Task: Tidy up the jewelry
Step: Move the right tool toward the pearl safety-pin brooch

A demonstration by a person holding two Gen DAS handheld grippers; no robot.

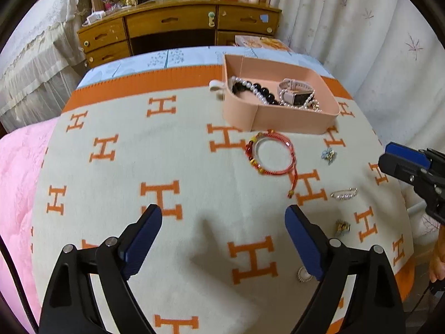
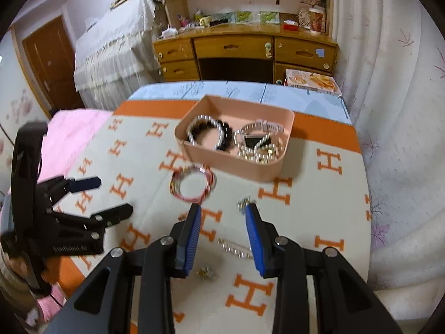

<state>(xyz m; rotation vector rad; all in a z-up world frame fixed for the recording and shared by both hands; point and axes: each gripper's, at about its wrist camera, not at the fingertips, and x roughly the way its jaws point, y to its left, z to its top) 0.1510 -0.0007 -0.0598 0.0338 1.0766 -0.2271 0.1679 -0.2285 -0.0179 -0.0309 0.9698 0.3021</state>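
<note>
A cream blanket [image 1: 172, 144] patterned with orange H letters covers the work surface, with a pink quilt [image 1: 19, 167] at its left edge and a wooden desk [image 1: 178, 25] beyond the far end. On the blanket's far right stands a pink tray [image 1: 281, 119], already holding a black-and-pearl bead bracelet [image 1: 256, 90] and a pale pink watch [image 1: 294, 93] among loose pearl strands. Just in front of the tray lies a red cord bracelet [image 1: 271, 153] with gold and red beads, its tail trailing toward the near side. The left gripper [image 1: 224, 217] hovers over bare blanket with its jaws wide apart and nothing between them. The right gripper [image 2: 222, 208] points down at the loose pieces with its jaws partly apart and empty. Smaller items remain outside the tray: a silver hair clip [image 1: 344, 194], a blue flower piece [image 1: 329, 156], a small gold item [image 1: 342, 226] and a silver ring [image 1: 303, 275] close beside the left gripper's right finger. In my judgement most of the sorting is still to be done. Risks: the small pieces lie flat on soft fabric, so closing jaws may pinch the blanket and drag neighbouring pieces, or the ring may slip out. The cord's loose tail could snag on the tray rim. The right wrist view is blurred, so fine alignment there cannot be confirmed.
</note>
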